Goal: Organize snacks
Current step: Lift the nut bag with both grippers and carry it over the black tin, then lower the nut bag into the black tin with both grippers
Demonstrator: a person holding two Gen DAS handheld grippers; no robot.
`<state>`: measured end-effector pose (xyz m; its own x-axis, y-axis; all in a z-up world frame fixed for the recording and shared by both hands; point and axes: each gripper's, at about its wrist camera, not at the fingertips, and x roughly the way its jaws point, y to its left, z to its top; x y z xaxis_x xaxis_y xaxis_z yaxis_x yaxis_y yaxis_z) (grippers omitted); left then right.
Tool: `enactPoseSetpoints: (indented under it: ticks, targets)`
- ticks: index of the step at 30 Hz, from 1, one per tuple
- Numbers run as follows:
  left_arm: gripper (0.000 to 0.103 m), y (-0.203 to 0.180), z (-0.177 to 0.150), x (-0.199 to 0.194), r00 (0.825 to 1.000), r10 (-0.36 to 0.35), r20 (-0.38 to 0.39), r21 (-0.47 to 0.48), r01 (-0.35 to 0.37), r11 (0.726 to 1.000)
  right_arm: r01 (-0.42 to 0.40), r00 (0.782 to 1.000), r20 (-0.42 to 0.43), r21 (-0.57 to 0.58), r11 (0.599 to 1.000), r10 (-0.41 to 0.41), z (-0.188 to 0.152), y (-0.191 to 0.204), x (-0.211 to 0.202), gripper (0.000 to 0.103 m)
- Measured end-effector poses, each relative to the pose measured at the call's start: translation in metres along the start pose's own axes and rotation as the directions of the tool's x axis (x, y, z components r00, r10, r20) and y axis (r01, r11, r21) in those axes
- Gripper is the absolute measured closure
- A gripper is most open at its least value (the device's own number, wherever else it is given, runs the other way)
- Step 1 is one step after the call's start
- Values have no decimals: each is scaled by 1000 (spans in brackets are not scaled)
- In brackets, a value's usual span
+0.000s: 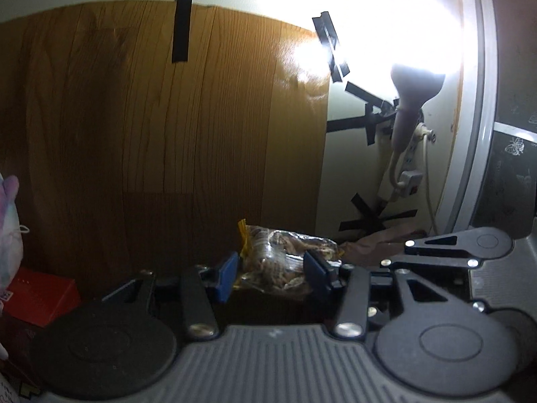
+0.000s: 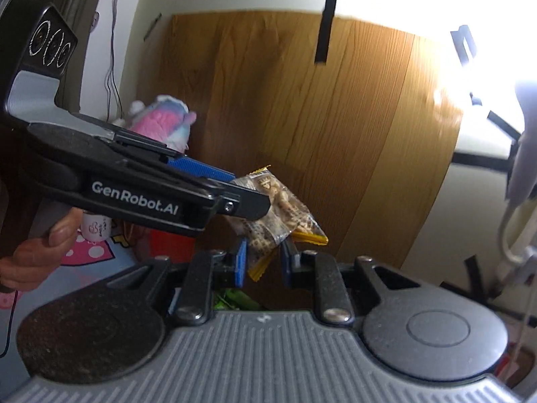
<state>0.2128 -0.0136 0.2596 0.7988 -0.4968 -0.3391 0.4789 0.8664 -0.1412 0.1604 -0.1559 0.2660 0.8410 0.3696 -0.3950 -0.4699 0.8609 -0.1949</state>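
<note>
backdrop: wood-grain panel is standing against a pale wall, strips of black tape are holding its top edge; a lamp at the right is blowing out that side of both views.
left tongs: my left gripper is clamping a clear snack bag; blue pads are pressing on both of its sides, and I'm holding it up in front of the panel.
right tongs: my right gripper is pinching the lower part of the same bag; blue pads are closing on the crinkled plastic near its yellow sealed edge.
snack bag: transparent, yellow crimped ends, brown biscuit-like pieces inside. Hanging in the air between the two tools, touching no surface. In the right wrist view it is slanting from upper left to lower right.
tool cross-over: my left gripper is coming in from the left of the right wrist view, black body with white lettering, one blue finger showing above the bag; my hand is wrapping its grip at the lower left.
left side: pink and blue plush toy is sitting by the panel's left edge; red box is lying below it.
right side: white power strip is hanging on the wall under the lamp, more tape crossing around it.
below the bag: something green is showing under my right tool, too blurred to tell what.
</note>
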Motion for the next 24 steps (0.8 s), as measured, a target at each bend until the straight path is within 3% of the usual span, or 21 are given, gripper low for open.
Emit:
enactPoseSetpoints:
  ticks: [13,24]
  targets:
    - [59,39,-48,86,992,4,-129,-51,-10,999,-42,993,-106,87,995,51,-47,-24,85,79]
    - [59,53,-81,132,977,10,-215,-82,-28,996,-68,979,-180,137,988,92,-81,-31,128,79]
